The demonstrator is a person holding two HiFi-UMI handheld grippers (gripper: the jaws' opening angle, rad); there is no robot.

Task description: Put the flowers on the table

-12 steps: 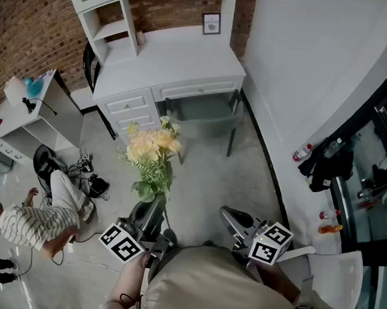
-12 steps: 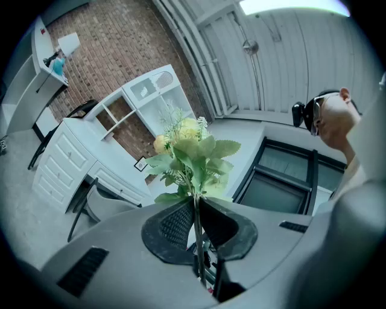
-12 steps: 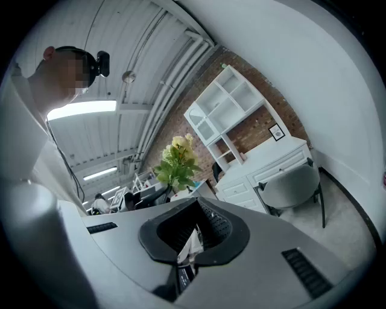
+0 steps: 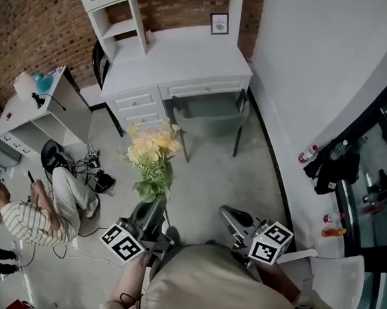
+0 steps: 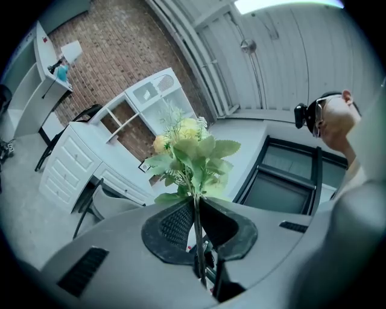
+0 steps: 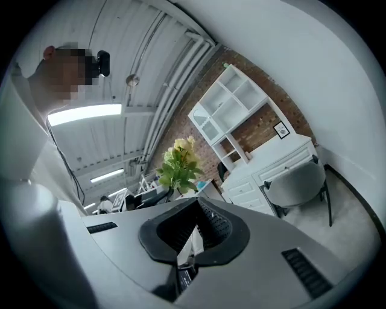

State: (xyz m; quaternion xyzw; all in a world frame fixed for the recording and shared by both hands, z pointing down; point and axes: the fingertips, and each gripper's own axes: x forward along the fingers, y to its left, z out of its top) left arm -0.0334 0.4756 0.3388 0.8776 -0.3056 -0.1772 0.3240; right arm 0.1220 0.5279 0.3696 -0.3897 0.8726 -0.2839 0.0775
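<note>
— Left gripper (image 5: 196, 205): what did it hold?
— Jaws pinched on the stem (image 5: 196, 232) of the flowers (image 4: 152, 155), blooms upright, probably to spare them (carrying grip), well short of the white desk (image 4: 188, 57). Right gripper (image 6: 194, 211) was closed, empty, equally far from that desk.

A grey chair (image 4: 207, 111) stands on the pale floor (image 4: 211, 178). At the left a person in a striped shirt (image 4: 32, 214) sits on this floor, near some black cables (image 4: 92, 172). At the right a bottle with a red cap (image 4: 307, 153) lies close to a black bag (image 4: 329, 169). Behind is a brick wall (image 4: 30, 24)
</note>
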